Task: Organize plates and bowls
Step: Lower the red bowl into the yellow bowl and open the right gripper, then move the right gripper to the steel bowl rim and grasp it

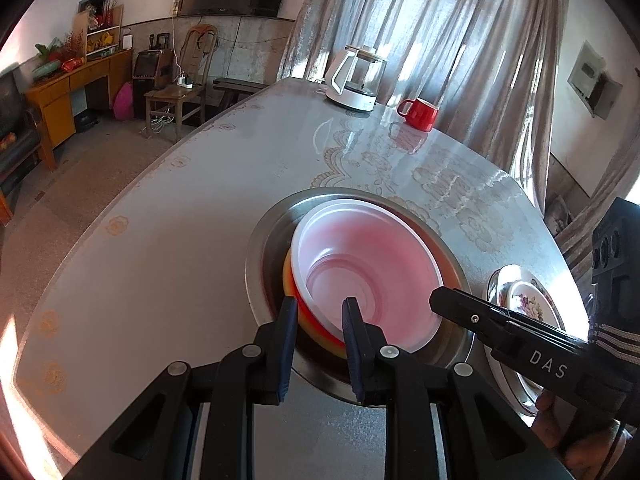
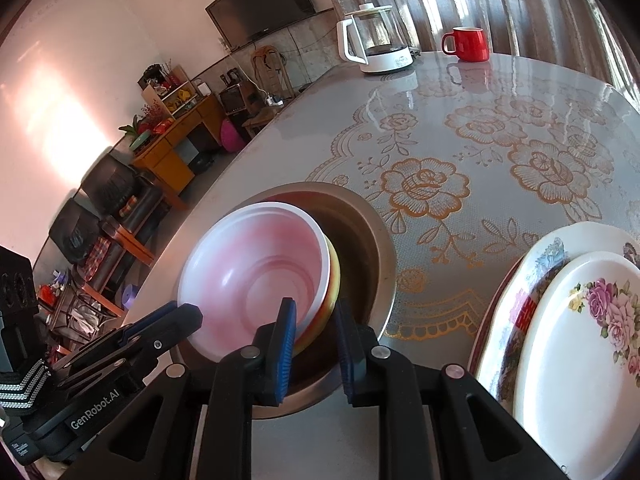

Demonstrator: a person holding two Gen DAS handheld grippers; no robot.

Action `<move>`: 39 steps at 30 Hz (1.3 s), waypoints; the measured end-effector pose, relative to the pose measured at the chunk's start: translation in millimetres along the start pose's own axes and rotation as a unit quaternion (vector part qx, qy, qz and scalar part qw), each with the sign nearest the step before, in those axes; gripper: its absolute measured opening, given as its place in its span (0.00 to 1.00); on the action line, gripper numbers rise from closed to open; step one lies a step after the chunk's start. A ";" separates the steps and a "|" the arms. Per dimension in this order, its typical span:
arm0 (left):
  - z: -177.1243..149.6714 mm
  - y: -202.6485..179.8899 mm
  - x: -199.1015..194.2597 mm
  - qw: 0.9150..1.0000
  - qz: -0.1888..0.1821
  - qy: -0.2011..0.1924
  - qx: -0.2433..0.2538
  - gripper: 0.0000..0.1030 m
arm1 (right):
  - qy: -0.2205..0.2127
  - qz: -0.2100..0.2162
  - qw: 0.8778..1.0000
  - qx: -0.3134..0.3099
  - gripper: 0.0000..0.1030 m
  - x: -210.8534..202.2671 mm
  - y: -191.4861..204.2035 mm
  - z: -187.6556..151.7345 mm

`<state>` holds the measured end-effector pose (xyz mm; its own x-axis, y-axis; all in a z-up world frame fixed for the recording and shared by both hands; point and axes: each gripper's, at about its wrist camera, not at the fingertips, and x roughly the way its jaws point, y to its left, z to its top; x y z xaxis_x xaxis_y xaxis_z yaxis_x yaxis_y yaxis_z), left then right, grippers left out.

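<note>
A white bowl (image 1: pixel 360 256) (image 2: pixel 260 264) sits nested in an orange-yellow bowl (image 1: pixel 289 280) (image 2: pixel 334 280), and the pair stands tilted inside a wide steel basin (image 1: pixel 264 248) (image 2: pixel 360 232). My left gripper (image 1: pixel 320 312) (image 2: pixel 188 316) is shut on the near rim of the nested bowls, one pad outside the orange bowl and one inside the white one. My right gripper (image 2: pixel 314 312) (image 1: pixel 440 300) clamps the same two rims further to the right. A stack of floral plates (image 1: pixel 524 300) (image 2: pixel 580 340) lies on the table to the right of the basin.
A glass kettle on a white base (image 1: pixel 354 80) (image 2: pixel 376 40) and a red mug (image 1: pixel 420 114) (image 2: pixel 468 44) stand at the table's far side. The table (image 1: pixel 160 240) (image 2: pixel 460 140) has a glossy flower-print cover; its curved edge drops off to the left toward chairs and a wooden desk.
</note>
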<state>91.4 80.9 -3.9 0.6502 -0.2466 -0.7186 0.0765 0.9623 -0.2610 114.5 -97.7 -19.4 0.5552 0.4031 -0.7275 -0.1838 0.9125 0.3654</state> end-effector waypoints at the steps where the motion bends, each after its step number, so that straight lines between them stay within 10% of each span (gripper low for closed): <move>1: 0.0 -0.1 -1.0 1.000 0.002 -0.002 0.001 0.23 | 0.000 0.000 1.000 -0.001 0.20 0.0 0.1 0.6; 39: -4.1 29.3 2.9 1.000 0.013 0.003 -0.026 0.37 | -0.009 -0.173 0.977 -0.125 0.46 20.2 27.2 18.7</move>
<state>92.4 107.9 -16.2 0.6469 -0.2218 -0.7296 0.0203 0.9614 -0.2743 135.8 -66.0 -13.3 0.6326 0.0685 -0.7714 -0.1744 0.9831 -0.0558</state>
